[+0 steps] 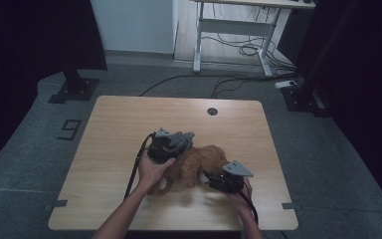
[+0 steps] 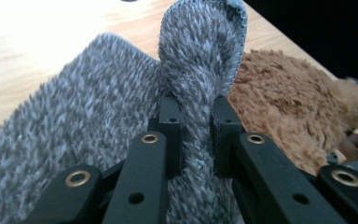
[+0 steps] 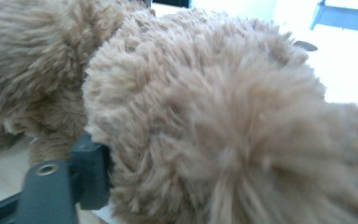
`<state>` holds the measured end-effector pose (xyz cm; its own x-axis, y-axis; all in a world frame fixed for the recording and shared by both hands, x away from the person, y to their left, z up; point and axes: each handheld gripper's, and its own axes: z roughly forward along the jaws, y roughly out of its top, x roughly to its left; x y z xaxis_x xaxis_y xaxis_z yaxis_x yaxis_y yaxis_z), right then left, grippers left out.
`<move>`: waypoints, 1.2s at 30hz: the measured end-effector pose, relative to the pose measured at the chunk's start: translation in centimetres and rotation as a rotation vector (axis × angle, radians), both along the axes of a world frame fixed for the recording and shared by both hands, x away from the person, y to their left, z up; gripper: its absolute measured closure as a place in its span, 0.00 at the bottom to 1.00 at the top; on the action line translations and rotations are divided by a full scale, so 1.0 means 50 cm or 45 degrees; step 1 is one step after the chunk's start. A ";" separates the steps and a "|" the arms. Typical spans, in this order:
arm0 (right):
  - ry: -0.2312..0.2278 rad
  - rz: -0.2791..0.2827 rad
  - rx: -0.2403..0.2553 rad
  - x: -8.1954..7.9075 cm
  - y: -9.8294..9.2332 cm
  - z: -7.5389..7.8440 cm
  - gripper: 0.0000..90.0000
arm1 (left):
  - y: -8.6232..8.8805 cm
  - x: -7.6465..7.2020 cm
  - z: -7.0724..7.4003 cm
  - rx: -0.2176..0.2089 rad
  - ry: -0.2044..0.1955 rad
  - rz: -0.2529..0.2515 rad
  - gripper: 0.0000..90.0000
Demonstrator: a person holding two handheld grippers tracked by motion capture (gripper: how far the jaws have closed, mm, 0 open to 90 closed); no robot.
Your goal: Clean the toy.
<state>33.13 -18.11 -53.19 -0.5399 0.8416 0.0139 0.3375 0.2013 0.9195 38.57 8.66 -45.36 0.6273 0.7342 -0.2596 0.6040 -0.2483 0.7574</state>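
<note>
Now my left gripper [image 2: 193,126] pinches a fold of grey fleece cloth [image 2: 74,121]; my right gripper [image 1: 218,180], jaws loosened, presses against the brown plush toy [image 3: 223,121].

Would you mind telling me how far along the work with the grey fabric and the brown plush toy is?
Done: the left tool has pinched a fold of the grey fabric.
In hand: the right tool sits against the brown plush toy, one jaw buried in its fur.
Left: most of the toy lies uncovered on the table.
</note>
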 end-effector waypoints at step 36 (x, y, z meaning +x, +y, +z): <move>0.389 0.069 0.160 0.041 -0.024 0.018 0.10 | 0.179 -0.085 -0.021 -0.049 -0.056 0.162 0.86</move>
